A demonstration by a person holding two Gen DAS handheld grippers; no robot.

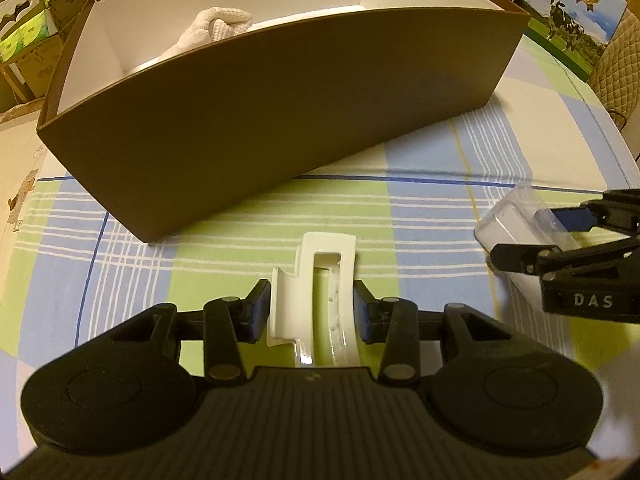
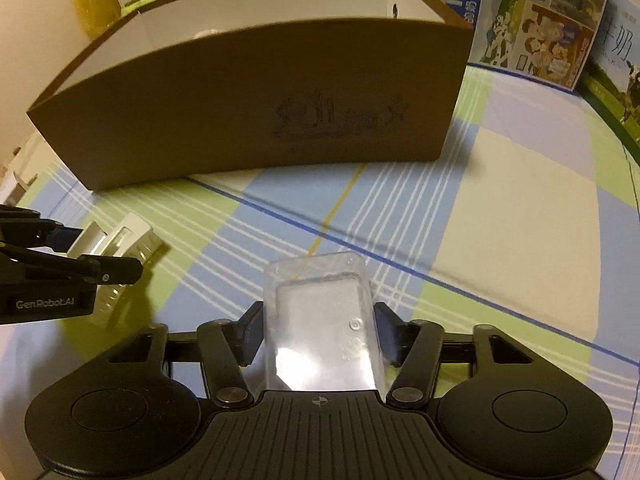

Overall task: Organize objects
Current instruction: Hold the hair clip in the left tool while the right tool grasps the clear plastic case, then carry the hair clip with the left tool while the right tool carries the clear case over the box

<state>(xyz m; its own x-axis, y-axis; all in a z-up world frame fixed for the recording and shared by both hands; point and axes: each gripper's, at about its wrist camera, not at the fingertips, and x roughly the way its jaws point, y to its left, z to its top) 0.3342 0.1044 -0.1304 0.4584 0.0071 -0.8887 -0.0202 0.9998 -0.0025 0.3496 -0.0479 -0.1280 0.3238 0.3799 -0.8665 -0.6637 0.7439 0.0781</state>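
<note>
Your left wrist camera sits low and close over the plaid tablecloth point(image 1: 224, 216), looking forward along the left gripper point(image 1: 312, 312) at the brown box point(image 1: 280, 112) just ahead, from high enough to see over the rim to a white cloth point(image 1: 216, 28) inside. Your right wrist camera looks the same way along the right gripper point(image 2: 320, 336), lower and slightly farther back, meeting the box's near wall point(image 2: 256, 112) almost head-on. Both views share the box, the cloth before it and the milk cartons point(image 1: 568, 12) behind, and each catches the other gripper at its inner edge.
</note>
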